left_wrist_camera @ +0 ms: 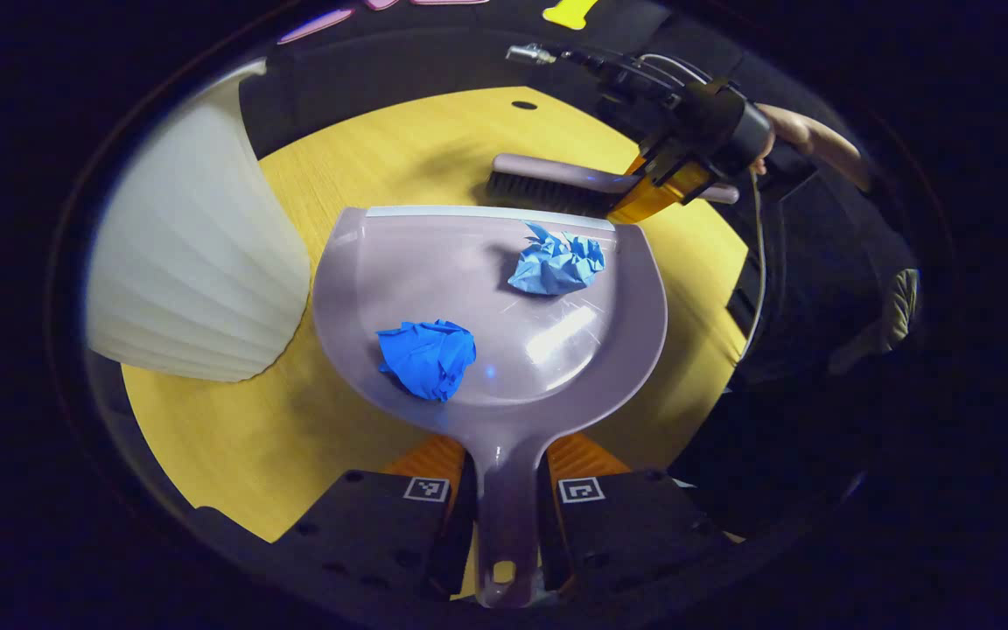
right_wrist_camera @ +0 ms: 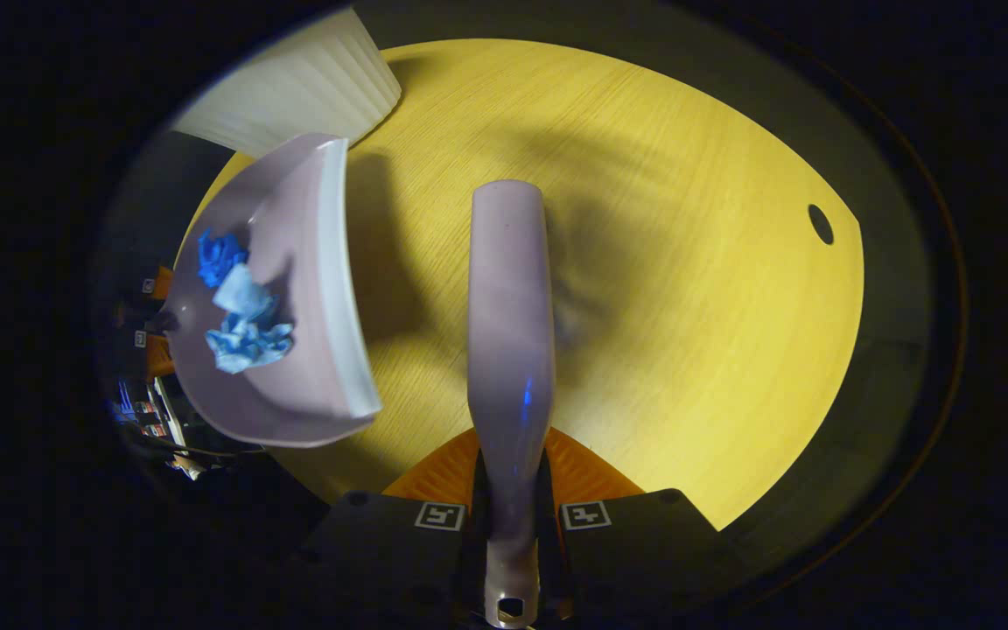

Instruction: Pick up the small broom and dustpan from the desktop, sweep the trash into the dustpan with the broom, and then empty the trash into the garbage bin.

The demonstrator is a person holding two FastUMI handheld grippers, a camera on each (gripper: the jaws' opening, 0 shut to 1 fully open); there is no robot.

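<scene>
Sweeping appears complete: both wads of blue paper (left_wrist_camera: 556, 262) lie inside the dustpan (left_wrist_camera: 486, 350), which sits over the yellow desktop (left_wrist_camera: 233, 437). The left gripper (left_wrist_camera: 504, 499) is closed on the dustpan handle, both fingers pressing it. The right gripper (right_wrist_camera: 513, 516) is likewise clamped on the broom (right_wrist_camera: 511, 332), bristles just beyond the pan's lip. The white ribbed bin (left_wrist_camera: 198, 262) stands just beside the pan. Next step, by judgement: carry the pan level over the bin, then tip.
</scene>
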